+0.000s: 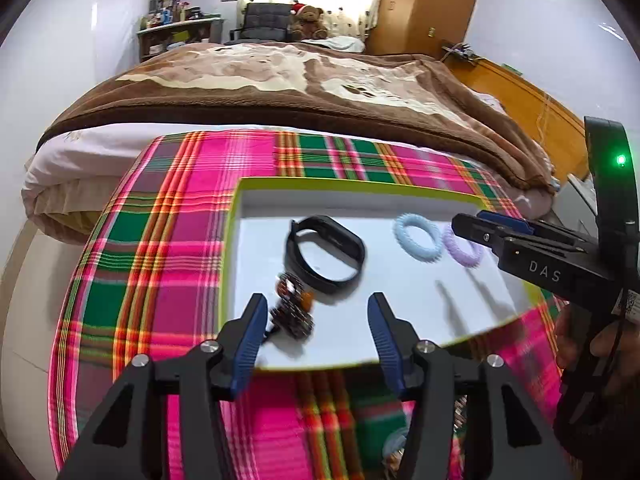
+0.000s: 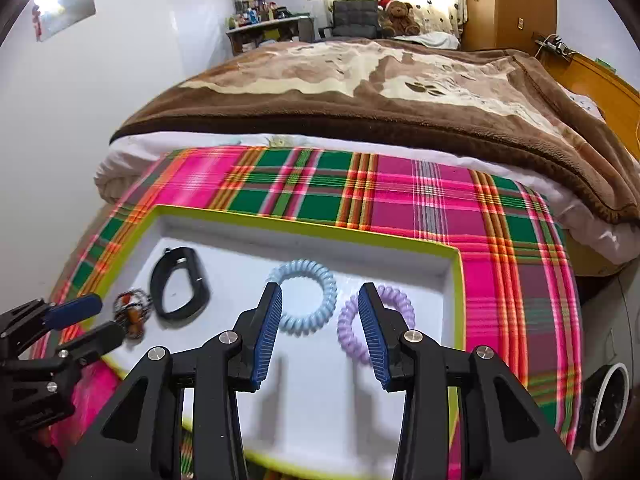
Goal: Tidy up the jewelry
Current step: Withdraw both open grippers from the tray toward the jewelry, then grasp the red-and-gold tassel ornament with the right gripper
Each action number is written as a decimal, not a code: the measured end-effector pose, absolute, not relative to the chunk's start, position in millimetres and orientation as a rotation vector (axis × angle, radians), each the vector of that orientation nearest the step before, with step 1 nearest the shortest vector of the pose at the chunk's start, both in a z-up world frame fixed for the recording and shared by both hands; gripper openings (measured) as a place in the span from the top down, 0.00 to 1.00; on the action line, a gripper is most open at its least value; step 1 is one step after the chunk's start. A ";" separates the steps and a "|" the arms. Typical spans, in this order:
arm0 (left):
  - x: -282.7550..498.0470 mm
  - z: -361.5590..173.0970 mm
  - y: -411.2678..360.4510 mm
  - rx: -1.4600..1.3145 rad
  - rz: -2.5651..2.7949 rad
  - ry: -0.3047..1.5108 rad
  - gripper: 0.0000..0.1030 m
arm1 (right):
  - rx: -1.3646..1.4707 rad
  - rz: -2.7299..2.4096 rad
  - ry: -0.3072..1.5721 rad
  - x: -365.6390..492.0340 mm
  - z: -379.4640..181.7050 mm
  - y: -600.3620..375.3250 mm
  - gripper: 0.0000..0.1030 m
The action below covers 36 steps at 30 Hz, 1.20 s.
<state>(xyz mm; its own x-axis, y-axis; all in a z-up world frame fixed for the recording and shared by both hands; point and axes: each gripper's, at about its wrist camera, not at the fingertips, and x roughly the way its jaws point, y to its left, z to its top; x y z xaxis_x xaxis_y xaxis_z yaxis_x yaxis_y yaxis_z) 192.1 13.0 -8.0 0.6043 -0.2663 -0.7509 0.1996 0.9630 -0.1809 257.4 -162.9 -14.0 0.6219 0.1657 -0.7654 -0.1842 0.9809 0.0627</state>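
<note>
A white tray with a lime-green rim (image 1: 360,184) (image 2: 304,226) lies on a plaid cloth. In it are a black wristband (image 1: 325,254) (image 2: 180,284), a dark beaded bracelet (image 1: 292,308) (image 2: 132,312), a pale blue spiral hair tie (image 1: 418,236) (image 2: 308,300) and a lilac spiral hair tie (image 1: 460,250) (image 2: 352,332). My left gripper (image 1: 318,304) (image 2: 106,318) hangs open over the tray's left part, the beaded bracelet lying loose by its left finger. My right gripper (image 2: 320,292) (image 1: 470,220) is open above the two hair ties; its right finger hides part of the lilac one.
The plaid cloth (image 2: 420,200) covers a low table at the foot of a bed with a brown blanket (image 2: 360,92). A round white-rimmed object (image 2: 608,404) sits beyond the cloth's right edge. A person's hand (image 1: 592,344) holds the right gripper.
</note>
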 end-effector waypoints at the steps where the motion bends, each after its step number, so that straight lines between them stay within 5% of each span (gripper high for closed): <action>1: 187.9 -6.1 12.5 -0.082 -0.272 0.877 0.46 | -0.021 0.206 0.866 251.3 -10.3 -163.4 0.60; 27: 89.2 -2.6 26.0 -0.176 -0.374 0.868 0.41 | 0.042 0.352 0.837 68.5 -12.4 -197.5 0.59; 36: 67.4 -14.1 26.3 -0.178 -0.376 0.903 0.41 | 0.037 0.447 0.840 30.9 -35.4 -185.3 0.50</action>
<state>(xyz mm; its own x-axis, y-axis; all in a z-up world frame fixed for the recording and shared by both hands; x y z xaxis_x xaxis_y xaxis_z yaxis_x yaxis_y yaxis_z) 67.4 26.3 -14.1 0.5595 -0.3906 -0.7310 0.2428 0.9205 -0.3060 30.9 -185.3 -35.4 0.5803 0.3966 -0.7113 -0.3675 0.9069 0.2058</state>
